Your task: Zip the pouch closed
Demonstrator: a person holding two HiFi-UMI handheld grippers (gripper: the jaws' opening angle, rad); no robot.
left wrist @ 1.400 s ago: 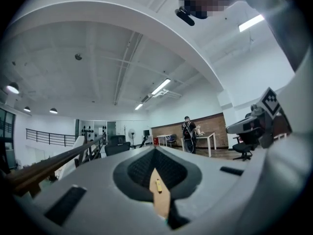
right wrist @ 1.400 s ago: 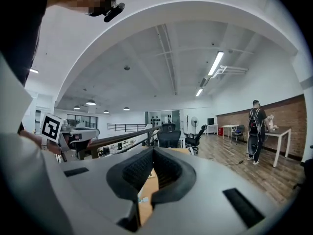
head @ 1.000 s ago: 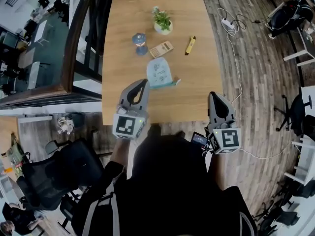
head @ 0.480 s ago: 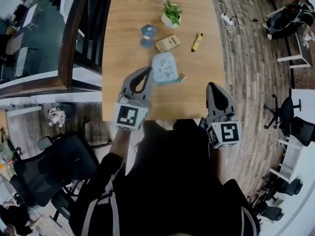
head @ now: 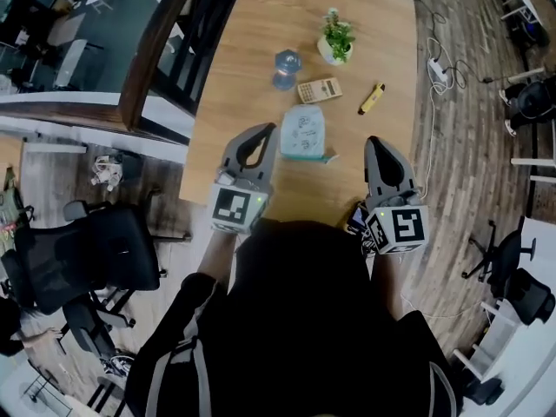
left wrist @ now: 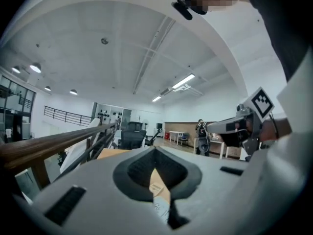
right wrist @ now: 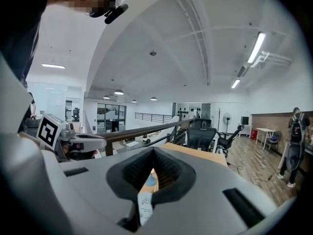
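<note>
Head view: pouch [head: 303,134] lies flat on table [head: 252,50], untouched, just ahead of both grippers; left gripper [head: 263,134] and right gripper [head: 376,144] jaws pressed together, holding nothing; recommended: pin the fabric beside the zip with one, draw the pull steadily with the other.

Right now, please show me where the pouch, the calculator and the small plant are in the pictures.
pouch [head: 303,133], head view, middle of its pale blue face.
calculator [head: 319,89], head view, centre of its top face.
small plant [head: 331,53], head view, on its white pot.
</note>
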